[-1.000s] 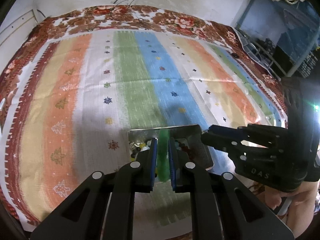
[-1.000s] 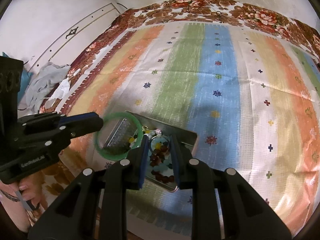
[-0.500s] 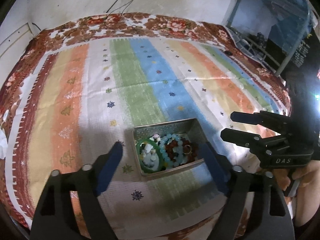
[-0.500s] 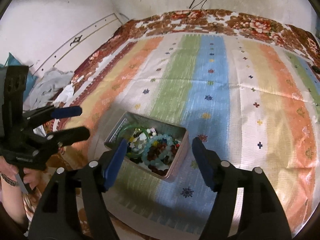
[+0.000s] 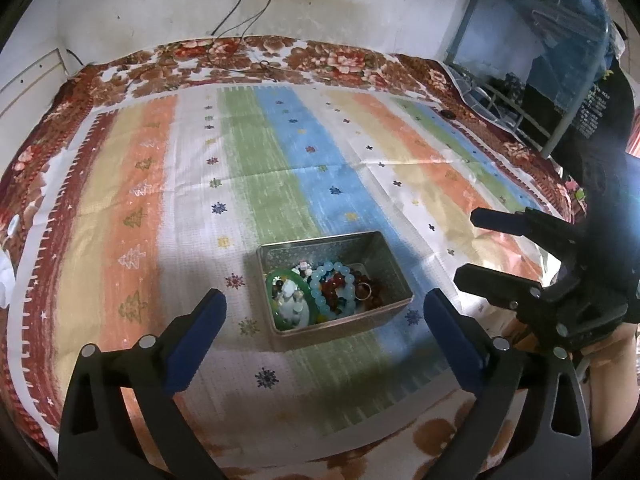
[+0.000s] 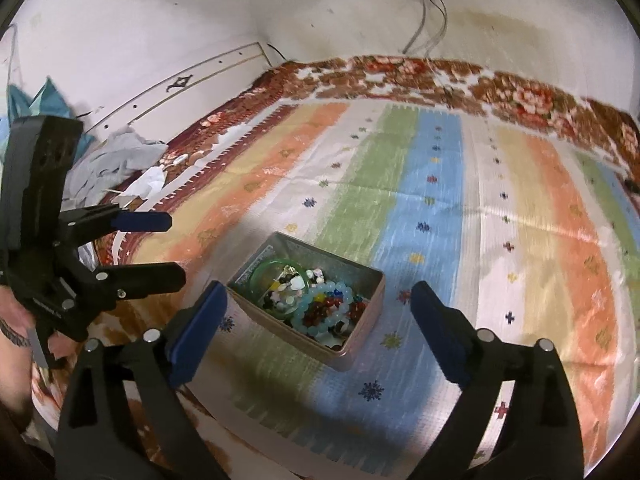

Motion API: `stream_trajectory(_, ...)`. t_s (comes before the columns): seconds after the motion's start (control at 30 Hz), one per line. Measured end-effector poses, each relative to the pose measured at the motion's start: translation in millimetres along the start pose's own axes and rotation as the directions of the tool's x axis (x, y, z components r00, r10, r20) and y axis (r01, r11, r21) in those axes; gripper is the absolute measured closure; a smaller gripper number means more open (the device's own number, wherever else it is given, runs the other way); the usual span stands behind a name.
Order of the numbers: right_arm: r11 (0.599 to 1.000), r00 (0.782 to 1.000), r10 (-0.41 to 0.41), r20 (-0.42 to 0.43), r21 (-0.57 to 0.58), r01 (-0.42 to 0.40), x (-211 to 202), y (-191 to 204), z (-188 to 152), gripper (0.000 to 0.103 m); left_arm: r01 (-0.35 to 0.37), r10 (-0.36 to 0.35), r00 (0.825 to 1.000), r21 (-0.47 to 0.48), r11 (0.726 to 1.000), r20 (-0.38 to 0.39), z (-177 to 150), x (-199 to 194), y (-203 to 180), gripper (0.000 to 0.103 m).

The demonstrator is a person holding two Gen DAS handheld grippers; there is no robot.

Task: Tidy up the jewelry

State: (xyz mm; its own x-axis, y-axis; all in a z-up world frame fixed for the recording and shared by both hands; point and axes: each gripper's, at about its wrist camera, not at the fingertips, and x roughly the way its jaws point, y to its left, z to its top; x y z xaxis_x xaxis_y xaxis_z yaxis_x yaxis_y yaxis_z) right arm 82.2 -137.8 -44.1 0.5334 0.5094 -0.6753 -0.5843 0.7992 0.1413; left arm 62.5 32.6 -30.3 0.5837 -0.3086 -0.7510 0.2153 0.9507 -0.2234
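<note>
We see a rectangular silver metal tin [image 5: 390,258] sitting on a striped cloth [image 5: 256,184] of orange, cream, green and blue bands dotted with small star and tree motifs. The cloth lies over a brown-and-red floral blanket [image 5: 224,56] that shows along the far edge by the white wall.

Inside the tin lies a heap of jewelry. A translucent green bangle [image 5: 282,280] rests toward the tin's left end, with small white pieces within its ring. Just beside it, touching, a bracelet of pale blue round beads [image 5: 334,270] loops around dark red beads [image 5: 334,286], and a thin metal ring [image 5: 364,291] sits at the right of these. From the right wrist view the same green bangle [image 6: 266,270] and pale blue bracelet [image 6: 320,294] lie in the tin [image 6: 360,328], mixed with small black, white and coloured beads.

Our left gripper [image 5: 324,312] hangs above the near side of the tin with its blue-padded fingers [image 5: 200,328] spread wide, holding nothing. Our right gripper [image 6: 320,306] is likewise wide apart and empty, its fingers standing either side of the tin from above. Each gripper also shows in the other's view, at the side of the tin, jaws parted.

At the left of the right wrist view, grey and white crumpled fabric [image 6: 116,164] lies off the blanket's edge.
</note>
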Motion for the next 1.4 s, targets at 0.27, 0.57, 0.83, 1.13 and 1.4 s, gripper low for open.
stream_trajectory(0.27, 0.998, 0.999, 0.025, 0.042, -0.06, -0.022, -12.5, 12.4, -9.5, 0.005, -0.03, 0.03, 1.0, -0.021, 0.999, 0.009, -6.4, -8.7, 0.4, 0.006)
stream_trajectory(0.57, 0.996, 0.999, 0.016, 0.044, -0.09, -0.012, -13.6, 19.0, -15.3, 0.005, -0.087, 0.087, 0.996, -0.002, 0.996, 0.029, -11.4, -15.8, -2.8, 0.006)
stream_trajectory(0.83, 0.999, 0.998, 0.028, 0.054, -0.047, -0.026, -17.0, 11.8, -15.8, 0.005, -0.092, 0.091, 0.994, 0.013, 0.996, 0.061, -12.4, -19.2, -6.9, 0.006)
stream_trajectory(1.13, 0.999, 0.999, 0.023, 0.041, -0.044, -0.022, -13.2, 12.4, -17.2, 0.005, -0.115, 0.112, 0.988, 0.024, 0.993, 0.102, -13.8, -24.4, -11.6, 0.006)
stream_trajectory(1.4, 1.0, 0.998, 0.019, 0.058, -0.013, -0.018, -16.8, 6.8, -16.6, 0.005, -0.123, 0.118, 0.982, 0.024, 0.992, 0.149, -14.1, -31.9, -12.6, 0.006)
